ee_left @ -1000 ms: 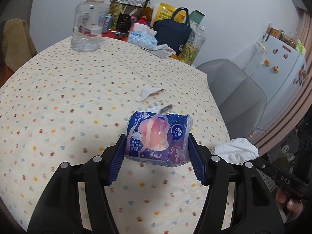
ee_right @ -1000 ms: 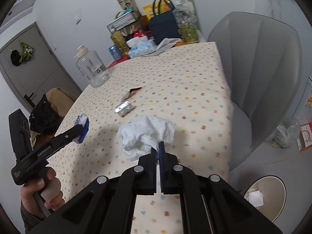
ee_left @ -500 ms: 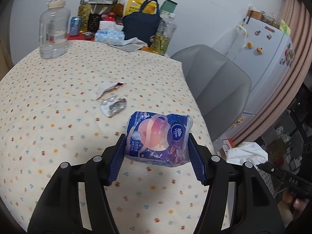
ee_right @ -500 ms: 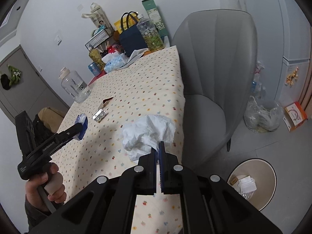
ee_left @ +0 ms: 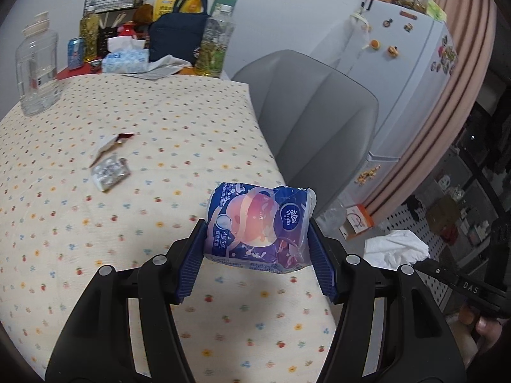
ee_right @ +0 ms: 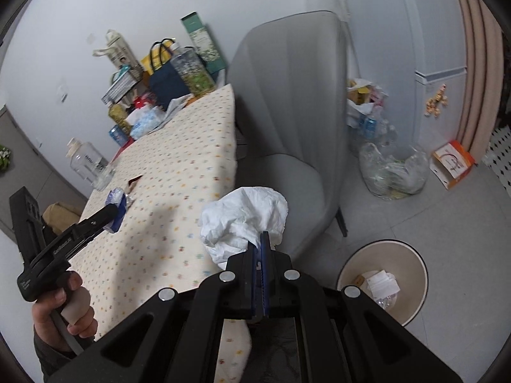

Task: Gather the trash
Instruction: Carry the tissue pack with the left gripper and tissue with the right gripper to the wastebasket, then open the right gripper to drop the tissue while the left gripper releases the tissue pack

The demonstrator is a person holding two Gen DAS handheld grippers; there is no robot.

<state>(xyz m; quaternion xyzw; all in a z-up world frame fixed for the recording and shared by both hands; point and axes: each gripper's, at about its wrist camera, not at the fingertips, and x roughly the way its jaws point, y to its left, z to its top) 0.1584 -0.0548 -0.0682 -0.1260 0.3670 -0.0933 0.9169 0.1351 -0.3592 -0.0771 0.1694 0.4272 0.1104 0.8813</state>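
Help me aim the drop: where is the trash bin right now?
In the right wrist view the round beige trash bin stands on the floor at lower right, beside the grey chair, below the crumpled tissue pinched in the right gripper.

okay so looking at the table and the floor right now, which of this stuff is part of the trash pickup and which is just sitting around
Part of the job:
- tissue pack wrapper held in the left tongs
- crumpled white tissue pinched in the right tongs
- blister pack and torn wrapper on the table
- waste bin on the floor

Just lying about:
- water jug
- tissue box
- navy bag
- grey chair
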